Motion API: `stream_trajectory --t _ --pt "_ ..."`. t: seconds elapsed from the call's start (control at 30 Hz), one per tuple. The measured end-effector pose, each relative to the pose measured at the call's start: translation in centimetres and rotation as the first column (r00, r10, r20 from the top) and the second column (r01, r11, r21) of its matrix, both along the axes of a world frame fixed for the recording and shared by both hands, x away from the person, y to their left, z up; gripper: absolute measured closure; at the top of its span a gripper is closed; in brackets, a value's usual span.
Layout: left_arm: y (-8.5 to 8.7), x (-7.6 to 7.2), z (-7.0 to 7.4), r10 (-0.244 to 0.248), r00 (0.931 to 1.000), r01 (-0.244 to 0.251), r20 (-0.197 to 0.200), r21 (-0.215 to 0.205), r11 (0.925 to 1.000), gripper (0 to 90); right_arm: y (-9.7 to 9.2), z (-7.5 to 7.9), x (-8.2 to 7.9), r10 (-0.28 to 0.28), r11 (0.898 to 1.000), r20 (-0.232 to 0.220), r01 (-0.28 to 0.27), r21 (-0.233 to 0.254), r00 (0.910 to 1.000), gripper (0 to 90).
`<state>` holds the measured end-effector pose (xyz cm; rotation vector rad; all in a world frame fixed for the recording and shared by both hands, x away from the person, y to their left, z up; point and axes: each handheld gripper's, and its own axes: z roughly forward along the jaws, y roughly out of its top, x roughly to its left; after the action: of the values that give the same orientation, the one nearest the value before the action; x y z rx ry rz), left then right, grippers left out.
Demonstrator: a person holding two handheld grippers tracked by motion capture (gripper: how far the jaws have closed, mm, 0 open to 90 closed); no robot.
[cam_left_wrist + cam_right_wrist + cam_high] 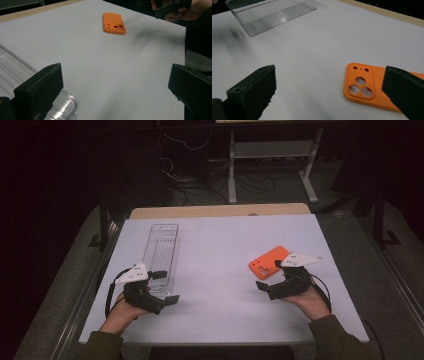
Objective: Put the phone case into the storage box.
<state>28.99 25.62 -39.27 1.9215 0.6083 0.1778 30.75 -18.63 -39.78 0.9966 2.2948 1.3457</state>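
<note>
One orange phone case [269,262], one clear tray [161,252], two tools [165,287] [270,275], both gaping empty.

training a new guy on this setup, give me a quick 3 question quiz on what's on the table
1. True or false: the right gripper is shut on the orange phone case.
2. Which thing lies nearest the left gripper? A) clear tray B) phone case C) cable
3. Fill in: the phone case lies with its camera holes facing ____.

Key: 1 false, it is open and holds nothing; 2 A; 3 up.
</note>
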Motion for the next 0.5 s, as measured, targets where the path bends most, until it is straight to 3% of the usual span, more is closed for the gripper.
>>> stream_trajectory --t 0.5 --pt "-0.01 0.02 -0.03 0.003 1.0000 -0.003 0.000 -0.002 1.0000 0.0 0.02 0.21 1.03 -0.013 1.000 -0.003 0.013 -0.004 0.9999 0.0"
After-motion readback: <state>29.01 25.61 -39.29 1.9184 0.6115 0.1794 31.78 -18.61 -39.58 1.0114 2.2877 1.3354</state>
